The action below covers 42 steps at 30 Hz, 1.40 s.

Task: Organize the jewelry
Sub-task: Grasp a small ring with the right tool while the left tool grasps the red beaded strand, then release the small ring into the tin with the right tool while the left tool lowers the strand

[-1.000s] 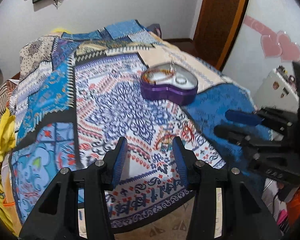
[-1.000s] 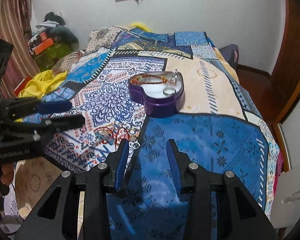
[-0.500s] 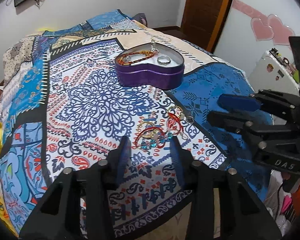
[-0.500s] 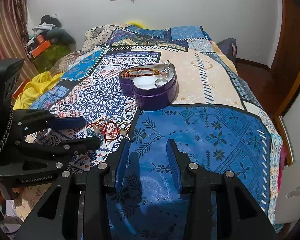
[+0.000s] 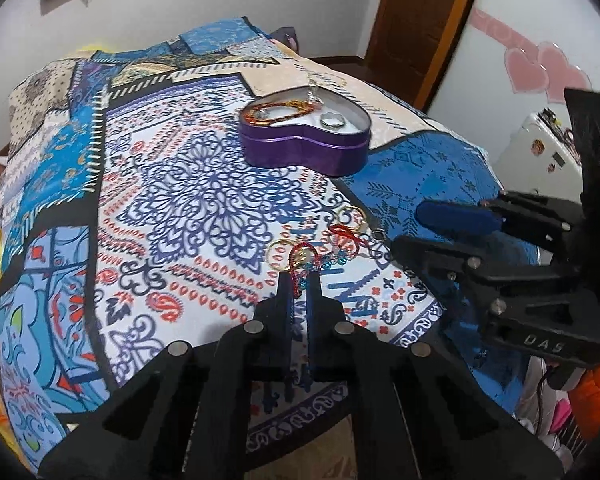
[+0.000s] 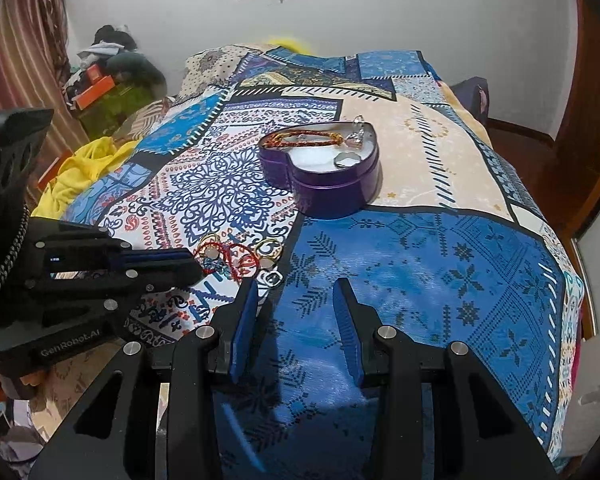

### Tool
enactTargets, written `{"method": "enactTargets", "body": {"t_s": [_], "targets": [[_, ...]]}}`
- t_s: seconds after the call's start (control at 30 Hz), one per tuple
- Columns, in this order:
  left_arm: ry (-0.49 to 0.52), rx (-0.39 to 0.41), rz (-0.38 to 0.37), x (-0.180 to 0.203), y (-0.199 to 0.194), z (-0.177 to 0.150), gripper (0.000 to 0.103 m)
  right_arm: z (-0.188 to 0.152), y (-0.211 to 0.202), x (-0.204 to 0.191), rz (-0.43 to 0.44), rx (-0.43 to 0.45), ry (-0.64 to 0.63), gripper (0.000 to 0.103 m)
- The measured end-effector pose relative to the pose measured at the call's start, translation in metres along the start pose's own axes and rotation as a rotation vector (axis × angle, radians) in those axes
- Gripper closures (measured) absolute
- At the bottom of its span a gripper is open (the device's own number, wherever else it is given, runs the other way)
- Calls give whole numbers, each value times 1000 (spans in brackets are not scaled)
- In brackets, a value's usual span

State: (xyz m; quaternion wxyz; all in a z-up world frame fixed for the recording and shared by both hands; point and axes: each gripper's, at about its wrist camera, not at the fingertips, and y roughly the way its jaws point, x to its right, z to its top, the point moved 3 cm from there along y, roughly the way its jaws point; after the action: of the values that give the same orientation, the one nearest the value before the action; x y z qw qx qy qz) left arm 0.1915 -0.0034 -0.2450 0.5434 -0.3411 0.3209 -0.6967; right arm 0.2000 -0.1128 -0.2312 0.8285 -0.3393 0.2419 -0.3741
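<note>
Your left gripper (image 5: 299, 280) pinched a beaded red bracelet (image 5: 300, 258); your right gripper (image 6: 296, 292) gaped; glossy heart-shaped tin (image 5: 306, 148) at twelve o'clock.

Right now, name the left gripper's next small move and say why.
Probably lift straight up a little. The left gripper is closed on the red bracelet, which still lies among the loose rings on the bedspread. The purple heart tin sits farther back, already holding a beaded bracelet. The right gripper waits open.
</note>
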Motion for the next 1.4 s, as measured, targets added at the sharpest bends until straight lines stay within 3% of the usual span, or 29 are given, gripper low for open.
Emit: {"method": "enactTargets", "body": {"t_s": [0.3,0.57,0.9,1.4], "targets": [[-47,111,3,-11,-38,13,99,2,12,-17,6,-16,-68,73],[-56,171,11,-14,-54,26,99,5,21,-15,-10,-28,-63,93],[-73,208,4,-13,-62,36,99,8,6,-14,-26,5,-51,94],[-35,285,-2,2,-72,76,99,45,-38,4,-75,166,-8,94]]}}
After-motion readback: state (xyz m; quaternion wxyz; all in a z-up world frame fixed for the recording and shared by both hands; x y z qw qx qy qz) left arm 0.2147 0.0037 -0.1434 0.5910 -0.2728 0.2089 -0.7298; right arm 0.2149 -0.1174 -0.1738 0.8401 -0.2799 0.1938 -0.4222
